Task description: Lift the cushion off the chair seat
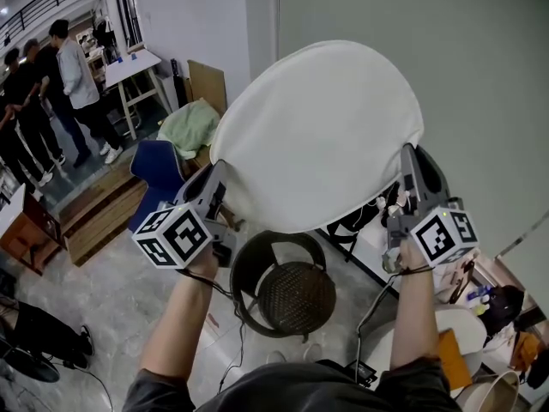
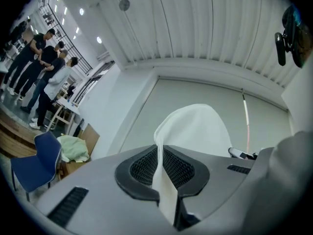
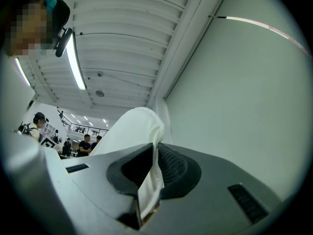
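Cushion (image 1: 317, 136) held over wicker chair (image 1: 296, 297) (which only head view shows).

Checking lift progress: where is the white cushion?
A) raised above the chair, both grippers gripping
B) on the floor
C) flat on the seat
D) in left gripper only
A: the cushion is clear above the chair, its edge pinched in the left gripper and right gripper.

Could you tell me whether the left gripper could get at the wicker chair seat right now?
Probably not: the left gripper is shut on the edge of the white cushion, raised above the chair seat, and shares the load with the right gripper.
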Available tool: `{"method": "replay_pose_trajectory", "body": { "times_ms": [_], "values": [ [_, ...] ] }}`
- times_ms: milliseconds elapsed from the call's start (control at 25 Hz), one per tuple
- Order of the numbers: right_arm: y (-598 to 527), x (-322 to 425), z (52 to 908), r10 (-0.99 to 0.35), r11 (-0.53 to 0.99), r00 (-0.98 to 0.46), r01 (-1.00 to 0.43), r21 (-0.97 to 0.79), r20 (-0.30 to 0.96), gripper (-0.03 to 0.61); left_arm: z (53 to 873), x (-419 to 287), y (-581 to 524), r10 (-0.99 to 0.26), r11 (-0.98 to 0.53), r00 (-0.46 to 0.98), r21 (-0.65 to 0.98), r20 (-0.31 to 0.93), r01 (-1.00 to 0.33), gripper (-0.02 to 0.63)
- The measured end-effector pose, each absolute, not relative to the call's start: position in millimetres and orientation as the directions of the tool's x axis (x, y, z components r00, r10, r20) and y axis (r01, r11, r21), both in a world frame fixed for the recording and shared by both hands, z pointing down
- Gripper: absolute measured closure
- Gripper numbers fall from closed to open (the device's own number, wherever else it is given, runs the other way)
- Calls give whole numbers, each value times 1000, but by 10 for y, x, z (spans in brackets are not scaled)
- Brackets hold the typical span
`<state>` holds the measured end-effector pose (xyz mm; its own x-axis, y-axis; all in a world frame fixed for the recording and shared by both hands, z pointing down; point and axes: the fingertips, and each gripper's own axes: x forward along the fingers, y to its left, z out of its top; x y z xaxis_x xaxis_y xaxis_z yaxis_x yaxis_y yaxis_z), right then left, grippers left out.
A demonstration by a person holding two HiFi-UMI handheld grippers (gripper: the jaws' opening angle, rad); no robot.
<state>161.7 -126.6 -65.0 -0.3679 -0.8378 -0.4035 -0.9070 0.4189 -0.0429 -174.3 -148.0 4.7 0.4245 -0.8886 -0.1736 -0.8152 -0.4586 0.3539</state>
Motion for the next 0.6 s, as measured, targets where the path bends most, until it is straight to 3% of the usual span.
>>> {"method": "replay_pose_trajectory", "body": {
  "times_ms": [600],
  "values": [
    [-1309, 1644, -718, -835, 424, -370, -905, -47, -409, 541, -58, -1726, -1515, -893, -450, 412, 352, -181, -821, 575]
  ]
}}
